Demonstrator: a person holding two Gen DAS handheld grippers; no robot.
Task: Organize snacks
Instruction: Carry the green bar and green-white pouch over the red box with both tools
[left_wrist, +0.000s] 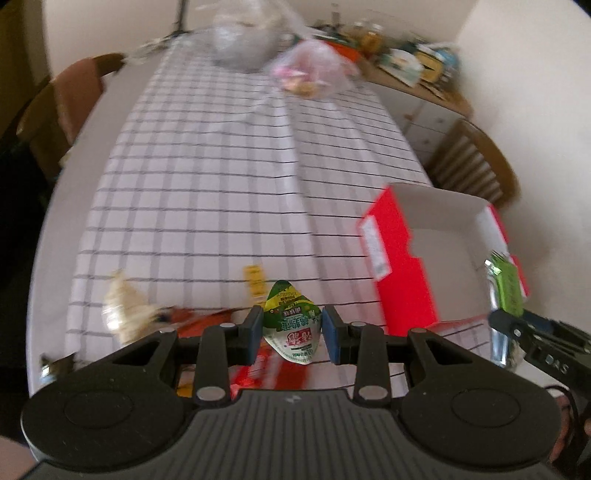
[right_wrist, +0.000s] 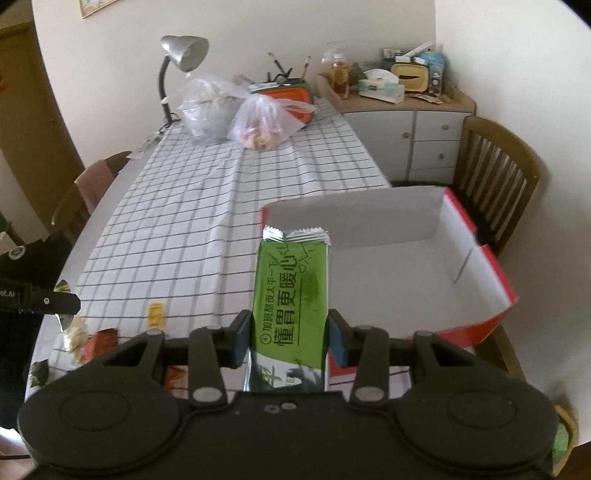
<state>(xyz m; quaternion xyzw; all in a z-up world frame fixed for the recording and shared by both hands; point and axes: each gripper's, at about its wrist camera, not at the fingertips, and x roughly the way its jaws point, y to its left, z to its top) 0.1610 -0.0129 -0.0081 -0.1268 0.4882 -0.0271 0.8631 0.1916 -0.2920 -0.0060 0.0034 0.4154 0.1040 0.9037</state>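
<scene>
Two clear bags (right_wrist: 236, 114) crowd the checked tablecloth (right_wrist: 192, 206).

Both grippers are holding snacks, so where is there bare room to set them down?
The red box is bare inside. The checked cloth is free between the box and the plastic bags. The near left corner is crowded with loose snacks.
</scene>
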